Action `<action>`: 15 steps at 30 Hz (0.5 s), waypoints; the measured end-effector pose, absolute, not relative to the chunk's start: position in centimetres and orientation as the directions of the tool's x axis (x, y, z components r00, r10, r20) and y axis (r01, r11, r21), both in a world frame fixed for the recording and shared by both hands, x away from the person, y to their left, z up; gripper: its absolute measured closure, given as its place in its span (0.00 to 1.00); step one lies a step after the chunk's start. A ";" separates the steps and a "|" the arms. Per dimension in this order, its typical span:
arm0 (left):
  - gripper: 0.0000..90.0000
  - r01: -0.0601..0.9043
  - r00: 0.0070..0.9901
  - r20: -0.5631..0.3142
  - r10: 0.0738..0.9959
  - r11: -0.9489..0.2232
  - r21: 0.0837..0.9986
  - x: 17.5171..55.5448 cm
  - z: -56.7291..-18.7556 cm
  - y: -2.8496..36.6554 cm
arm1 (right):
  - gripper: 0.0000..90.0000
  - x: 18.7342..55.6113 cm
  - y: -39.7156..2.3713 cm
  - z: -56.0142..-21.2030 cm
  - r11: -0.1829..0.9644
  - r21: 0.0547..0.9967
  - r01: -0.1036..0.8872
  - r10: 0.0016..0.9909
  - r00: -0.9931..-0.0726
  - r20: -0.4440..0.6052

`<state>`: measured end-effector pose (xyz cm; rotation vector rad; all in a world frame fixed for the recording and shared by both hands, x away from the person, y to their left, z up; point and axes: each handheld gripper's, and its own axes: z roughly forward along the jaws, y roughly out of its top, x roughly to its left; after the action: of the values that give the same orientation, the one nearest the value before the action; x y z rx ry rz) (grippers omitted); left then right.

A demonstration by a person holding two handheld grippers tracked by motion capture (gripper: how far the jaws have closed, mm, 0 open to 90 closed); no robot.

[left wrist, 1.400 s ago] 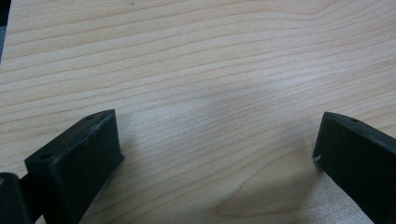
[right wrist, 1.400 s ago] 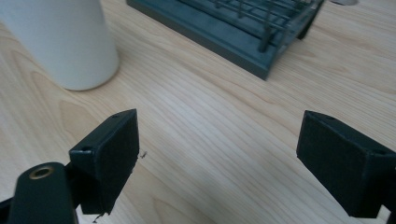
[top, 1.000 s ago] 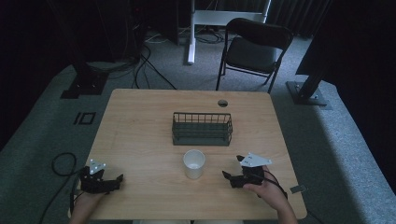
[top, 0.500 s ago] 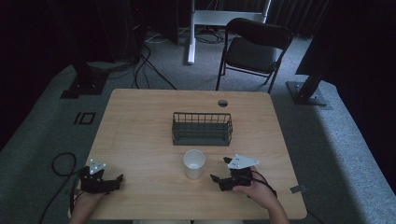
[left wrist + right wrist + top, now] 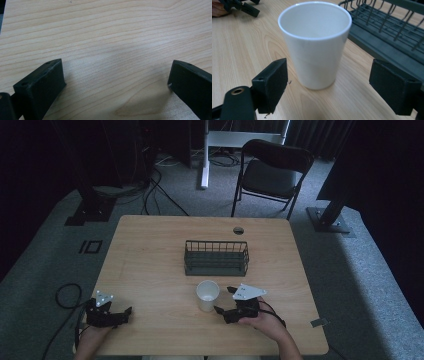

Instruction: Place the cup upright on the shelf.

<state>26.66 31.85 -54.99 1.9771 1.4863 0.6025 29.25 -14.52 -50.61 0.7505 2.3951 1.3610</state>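
White cup stands upright near the table's middle, just nearer than the wire basket. Right gripper, jaws spread, faces it; advance squarely and close low. Left gripper rests spread, empty.

a light wood counter stands on grey carpet in a dim room, with a round hole near its 12 o'clock edge. beyond it at 1 o'clock sits a black folding chair. a white post rises at 12 o'clock. black stand feet sit at 10 o'clock and 2 o'clock. cables trail over the floor at 11 o'clock. the far wall is dark.
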 end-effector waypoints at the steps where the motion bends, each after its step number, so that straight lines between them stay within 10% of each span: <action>1: 0.01 0.696 0.275 0.008 0.962 -0.204 0.689 26.7 -55.0 31.9 | 0.17 29.3 -14.3 -50.6 0.419 0.860 0.292 0.566 -0.825 0.005; 15: 0.01 0.696 0.276 0.008 0.961 -0.206 0.688 26.6 -55.0 31.8 | 0.17 30.4 -11.7 -50.7 0.404 0.879 0.253 0.537 -0.843 -0.005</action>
<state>26.64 31.85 -54.99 1.9785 1.4846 0.6017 30.40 -11.67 -50.71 0.6896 2.3780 1.4128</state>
